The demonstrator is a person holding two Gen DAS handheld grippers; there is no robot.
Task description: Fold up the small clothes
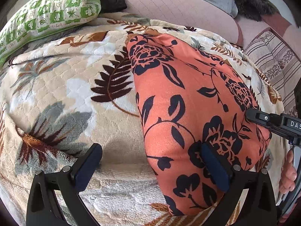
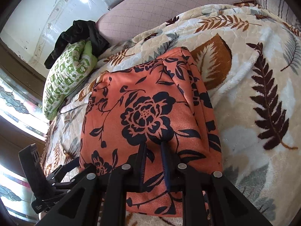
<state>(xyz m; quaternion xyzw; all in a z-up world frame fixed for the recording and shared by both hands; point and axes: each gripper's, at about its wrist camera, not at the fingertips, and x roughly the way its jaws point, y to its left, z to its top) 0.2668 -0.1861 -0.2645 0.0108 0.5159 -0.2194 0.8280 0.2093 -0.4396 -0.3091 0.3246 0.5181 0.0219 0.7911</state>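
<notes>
Where the leaf-patterned blanket (image 1: 75,86) covers the bed, an orange cloth with a dark floral print (image 1: 188,98) is seen spread on top of it, folded so that doubled layers show along one side in the right wrist view. No container is seen in either view; the cloth lies directly on the blanket.

The left hand-held gripper (image 1: 152,162) is held over the near edge of the cloth with its fingers well apart; one blue-padded finger (image 1: 214,165) stands over the orange fabric and the other over the bare blanket, and nothing is caught between them. The right hand-held gripper (image 2: 154,150) is seen with its two fingers drawn close together, a raised fold of the orange cloth being pinched between them at the near edge. In the left wrist view the same right gripper enters from the right side, its tip at the cloth's edge, and part of a hand (image 1: 287,171) shows below it.

A green and white patterned pillow (image 1: 47,17) lies at the far end of the bed, with dark clothing (image 2: 79,35) heaped beside it. A pink quilted mattress surface (image 1: 178,5) is visible beyond the blanket.
</notes>
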